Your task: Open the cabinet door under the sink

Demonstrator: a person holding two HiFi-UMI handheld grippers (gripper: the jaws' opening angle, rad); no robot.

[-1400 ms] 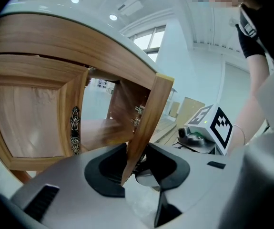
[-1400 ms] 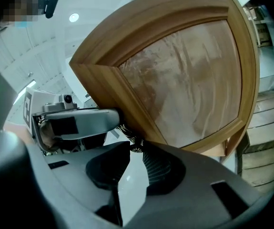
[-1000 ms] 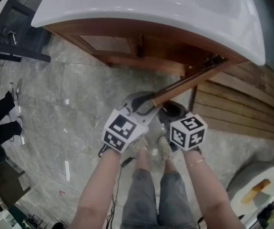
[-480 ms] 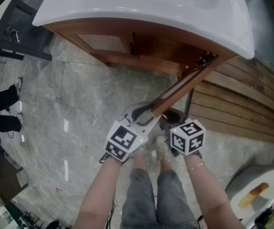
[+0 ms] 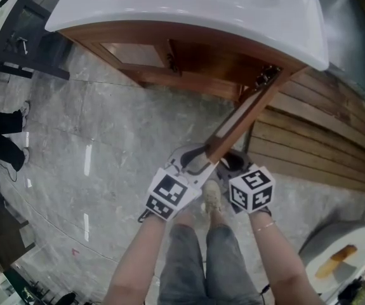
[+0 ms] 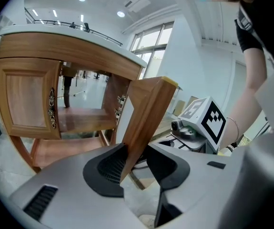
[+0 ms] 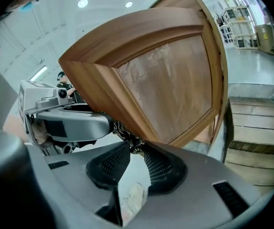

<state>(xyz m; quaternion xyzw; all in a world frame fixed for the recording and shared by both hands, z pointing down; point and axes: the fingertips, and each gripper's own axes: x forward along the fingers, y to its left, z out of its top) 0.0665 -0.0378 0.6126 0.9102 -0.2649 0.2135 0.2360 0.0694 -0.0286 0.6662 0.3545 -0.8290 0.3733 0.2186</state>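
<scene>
Your left gripper [image 6: 134, 157] is clamped on the free edge of the cabinet door [image 5: 240, 121], and your right gripper [image 7: 133, 151] pinches the ornate handle [image 7: 126, 132] at its jaw tips. Over the last second both hands have drawn back toward you. The door has swung wider and now stands well out from the cabinet [image 5: 188, 84] under the sink [image 5: 138, 8]. The inside is exposed, so I'd call the opening nearly done.
</scene>
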